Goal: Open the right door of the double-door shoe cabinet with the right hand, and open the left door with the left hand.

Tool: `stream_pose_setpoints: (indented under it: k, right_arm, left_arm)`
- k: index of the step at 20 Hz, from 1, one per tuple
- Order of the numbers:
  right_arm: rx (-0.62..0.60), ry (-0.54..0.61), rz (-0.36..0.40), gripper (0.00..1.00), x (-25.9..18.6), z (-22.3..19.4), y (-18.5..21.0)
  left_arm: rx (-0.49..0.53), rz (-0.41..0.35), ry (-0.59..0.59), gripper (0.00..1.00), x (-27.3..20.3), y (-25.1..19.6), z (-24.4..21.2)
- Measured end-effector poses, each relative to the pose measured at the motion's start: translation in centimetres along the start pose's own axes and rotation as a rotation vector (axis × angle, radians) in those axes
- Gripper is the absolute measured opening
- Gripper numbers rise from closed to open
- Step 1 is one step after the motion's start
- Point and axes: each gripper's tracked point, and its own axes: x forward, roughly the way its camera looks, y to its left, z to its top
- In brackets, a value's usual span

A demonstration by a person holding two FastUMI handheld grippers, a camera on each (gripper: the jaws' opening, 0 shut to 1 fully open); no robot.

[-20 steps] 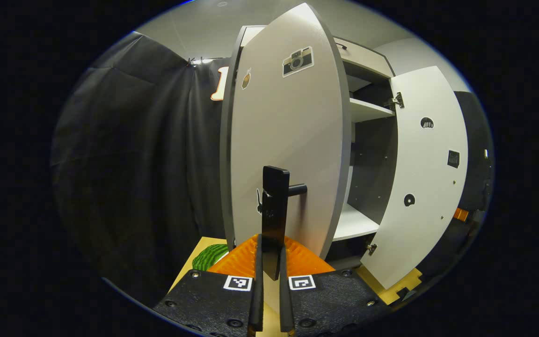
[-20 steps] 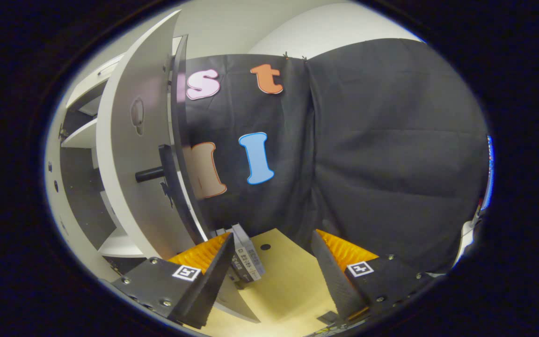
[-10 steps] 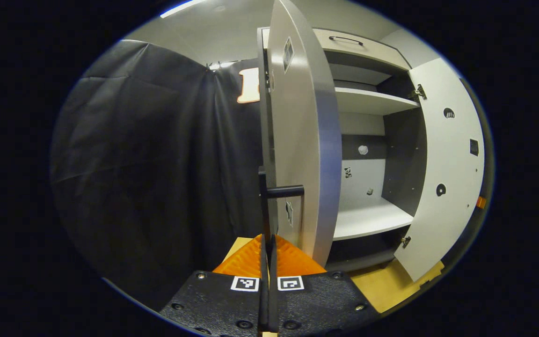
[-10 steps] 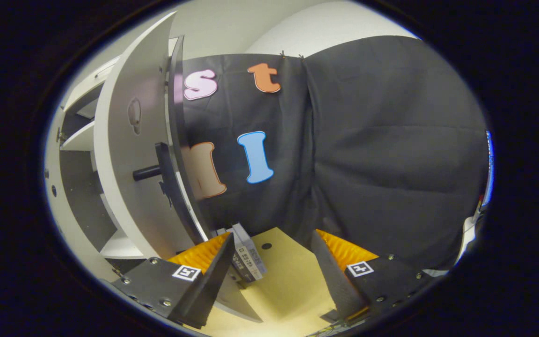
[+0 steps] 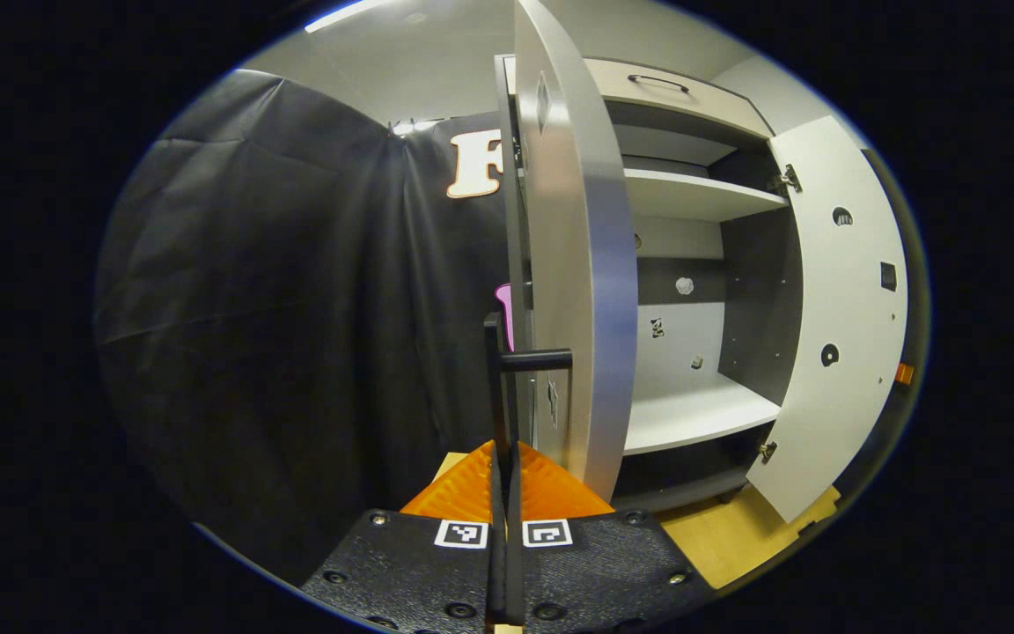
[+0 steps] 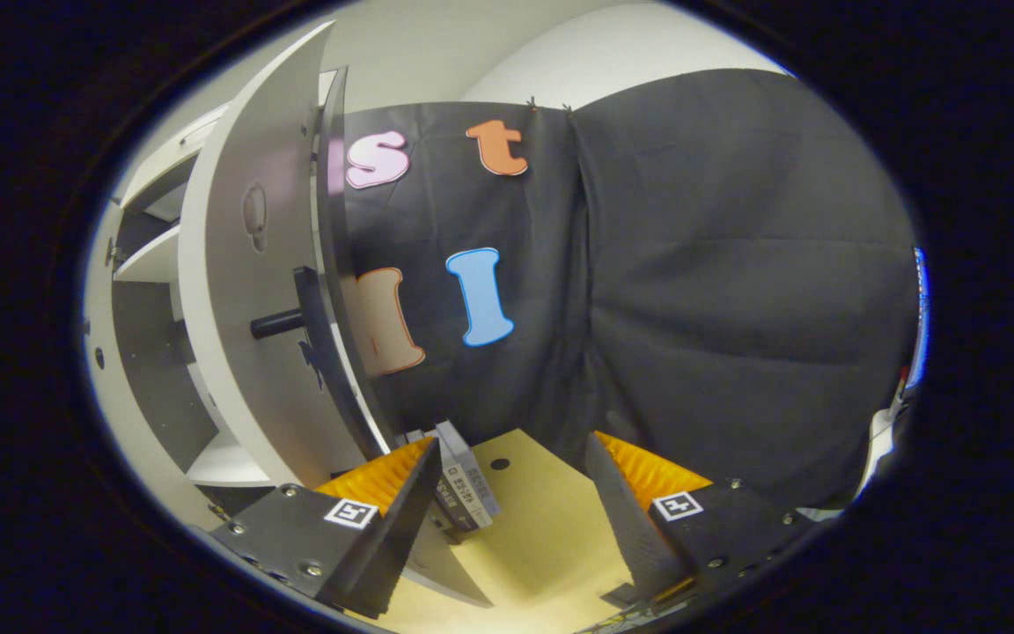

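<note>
Black cloth wall (image 6: 736,291) draped across centre and right of frame; pale ceiling (image 6: 437,53) along top; light wooden floor (image 6: 529,519) at bottom centre; ceiling light strip (image 5: 350,12) upper left.

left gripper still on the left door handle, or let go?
Touching. In the left gripper view the left gripper has its fingers closed on the handle's black bar.

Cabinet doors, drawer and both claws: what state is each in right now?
Left door: swung wide open, seen nearly edge-on.
Left handle: clamped between the left claw's fingers.
Right door: wide open.
Right handle: free, nothing on it.
Top drawer: closed.
Left claw: shut on the left handle.
Right claw: open, empty.
</note>
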Motion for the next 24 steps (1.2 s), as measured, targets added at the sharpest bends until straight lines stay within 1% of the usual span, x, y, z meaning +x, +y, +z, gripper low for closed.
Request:
stream_pose_setpoints:
  k: [7, 8, 9, 12, 14, 19, 21, 22, 23, 24]
  right_arm:
    - [-0.001, 0.003, -0.001, 0.98, 0.2, -0.3, 0.1]
    - [-0.001, 0.003, 0.000, 0.98, 0.1, -0.2, 0.1]
    - [-0.001, 0.003, 0.002, 0.98, 0.1, -0.2, 0.2]
    - [-0.003, 0.002, 0.009, 0.98, 0.1, -0.2, 0.4]
    - [-0.009, 0.003, 0.011, 0.98, 0.0, -0.3, 0.4]
    - [-0.026, 0.001, 0.014, 0.98, -0.3, -0.4, 0.3]
    - [-0.027, -0.001, 0.014, 0.98, -0.5, -0.5, 0.2]
    - [-0.026, -0.001, 0.015, 0.98, -0.6, -0.5, 0.2]
    - [-0.027, 0.001, 0.017, 0.98, -0.7, -0.6, 0.3]
    - [-0.029, 0.003, 0.018, 0.98, -0.8, -0.7, 0.3]
  left_arm:
    - [-0.014, -0.036, -0.011, 0.00, 0.2, 0.9, 0.0]
    - [-0.020, -0.040, -0.014, 0.02, 0.3, 1.2, -0.1]
    - [-0.032, -0.046, -0.015, 0.01, 0.3, 1.2, 0.0]
    - [-0.060, -0.048, -0.020, 0.04, 0.3, 1.6, -0.2]
    - [-0.053, -0.035, -0.021, 0.10, 0.2, 2.1, -0.3]
    - [-0.076, 0.008, -0.016, 0.58, -0.1, 3.6, -0.6]
    - [-0.073, 0.034, -0.017, 0.74, -0.7, 4.2, -0.6]
    - [-0.076, 0.050, -0.023, 0.72, -1.0, 4.5, -0.6]
    - [-0.078, 0.056, -0.022, 0.80, -1.3, 4.6, -0.6]
    - [-0.078, 0.050, -0.020, 0.81, -1.9, 4.3, -0.9]
